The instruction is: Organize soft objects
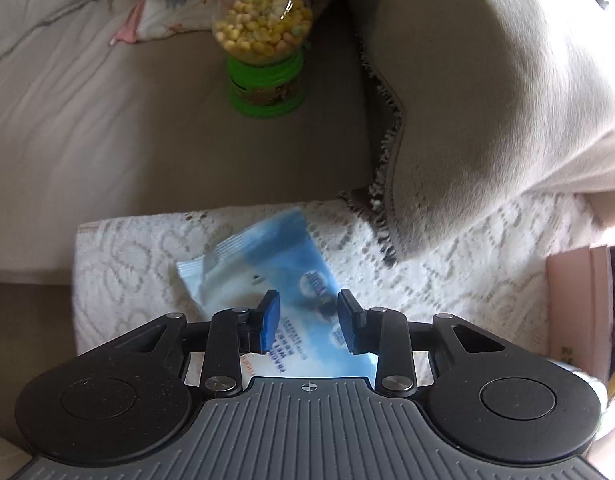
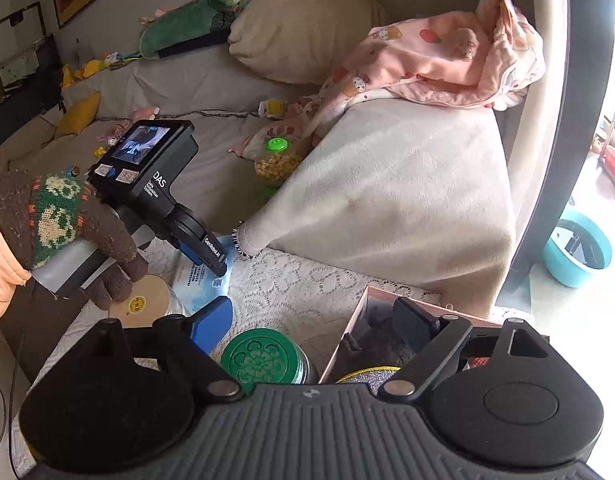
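My left gripper [image 1: 307,326] is down over the blue wipes pack [image 1: 267,268], which lies flat on the white lace cloth [image 1: 123,264]. The jaws stand apart, one blue pad on each side of the near end of the pack, and I see a gap between each pad and the film, so nothing is clasped yet. I judge that the step in hand is the pick-up of this soft pack. The next move calls for a little more descent and then a gentle closing, because the pack is thin and slippery and may slide away if I pinch only its top.

My right gripper [image 2: 315,320] is also released and holds nothing. It waits above the green round lid [image 2: 263,356], with the pink box [image 2: 359,320] just beside it on the right. In this view my left hand [image 2: 67,232], in a knitted glove, holds the left tool, and a tan-lidded jar [image 2: 143,304] stands just left of the pack.

For room: the cloth ends soon on the near left, and a drop follows there, so I should not push the pack to that side. On the right, the fringed corner of the grey blanket [image 1: 487,100] hangs over the cloth near the pack and could catch my right finger. Farther away, the candy jar with a green cap [image 1: 263,40] stands on the sofa seat [image 1: 107,120], which has open space around it. The pink printed blanket [image 2: 439,60] lies farthest, on top of the grey one.
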`<state>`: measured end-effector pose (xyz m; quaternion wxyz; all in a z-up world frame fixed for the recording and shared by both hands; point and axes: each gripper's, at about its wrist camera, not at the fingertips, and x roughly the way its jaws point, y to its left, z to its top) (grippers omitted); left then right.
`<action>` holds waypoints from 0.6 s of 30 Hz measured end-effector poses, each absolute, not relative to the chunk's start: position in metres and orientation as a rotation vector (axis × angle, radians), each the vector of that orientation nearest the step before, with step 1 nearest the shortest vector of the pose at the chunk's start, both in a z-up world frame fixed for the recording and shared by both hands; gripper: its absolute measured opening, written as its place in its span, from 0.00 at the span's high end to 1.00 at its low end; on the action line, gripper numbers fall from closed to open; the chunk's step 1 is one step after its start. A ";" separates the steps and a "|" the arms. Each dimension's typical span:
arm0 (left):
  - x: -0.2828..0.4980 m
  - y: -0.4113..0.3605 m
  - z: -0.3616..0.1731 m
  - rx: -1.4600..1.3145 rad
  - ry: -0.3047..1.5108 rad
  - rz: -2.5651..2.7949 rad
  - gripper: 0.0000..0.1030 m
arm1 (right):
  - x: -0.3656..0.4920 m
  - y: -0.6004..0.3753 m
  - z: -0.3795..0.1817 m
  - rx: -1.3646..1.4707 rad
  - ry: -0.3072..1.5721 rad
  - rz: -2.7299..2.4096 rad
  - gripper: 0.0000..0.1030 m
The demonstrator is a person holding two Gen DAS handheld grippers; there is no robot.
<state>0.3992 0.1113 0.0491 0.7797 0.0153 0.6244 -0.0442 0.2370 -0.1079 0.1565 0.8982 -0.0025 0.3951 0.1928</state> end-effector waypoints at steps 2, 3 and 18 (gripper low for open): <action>0.403 0.111 0.050 -0.031 1.353 -0.104 0.69 | 0.239 -0.110 0.151 0.007 0.826 0.410 0.15; 0.404 0.107 0.050 -0.026 1.357 -0.096 0.69 | 0.240 -0.110 0.148 0.009 0.828 0.413 0.15; 0.402 0.156 0.058 0.172 1.280 0.065 0.68 | 0.239 -0.114 0.123 0.025 0.875 0.422 0.15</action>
